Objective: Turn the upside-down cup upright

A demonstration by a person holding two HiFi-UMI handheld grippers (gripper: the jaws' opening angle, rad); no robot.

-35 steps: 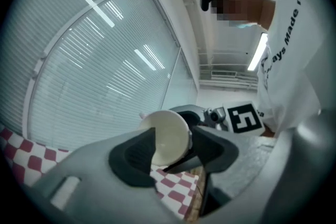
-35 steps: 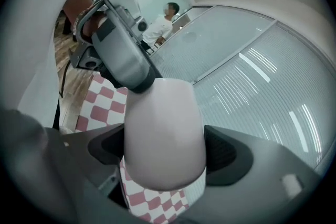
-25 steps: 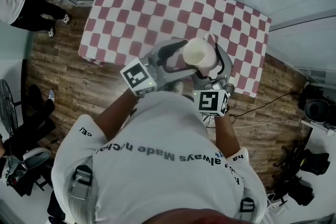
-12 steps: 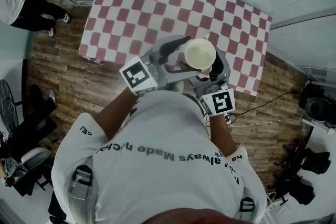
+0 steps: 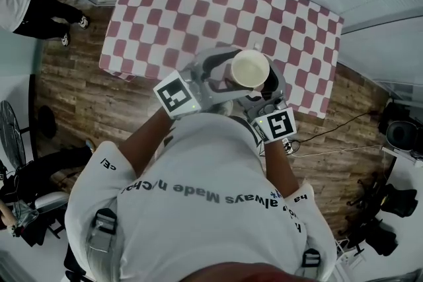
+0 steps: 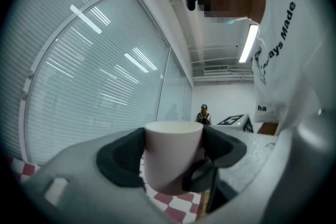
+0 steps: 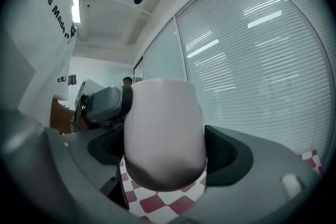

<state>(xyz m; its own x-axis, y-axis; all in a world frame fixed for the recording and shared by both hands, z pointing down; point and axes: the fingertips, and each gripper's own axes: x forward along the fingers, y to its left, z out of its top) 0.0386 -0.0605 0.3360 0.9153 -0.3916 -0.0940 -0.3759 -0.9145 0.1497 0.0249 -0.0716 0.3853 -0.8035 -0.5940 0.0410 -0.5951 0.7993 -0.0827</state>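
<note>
A white cup is held in the air over the near edge of the checkered table, upright with its mouth facing up. My right gripper reaches in from below and is shut on it; in the right gripper view the cup fills the gap between the dark pads. My left gripper comes in from the left. Its jaws have just been closing, with the cup between them and both pads against its sides. The other gripper's pad shows behind the cup in each gripper view.
The red-and-white checkered cloth has nothing standing on it. A person stands on the wooden floor at the upper left. A fan is at the left; dark bags and cables lie at the right.
The cup has turned from tilted to fully mouth-up. My right gripper rolled, its marker cube swinging round. The left gripper stayed beside the cup.
</note>
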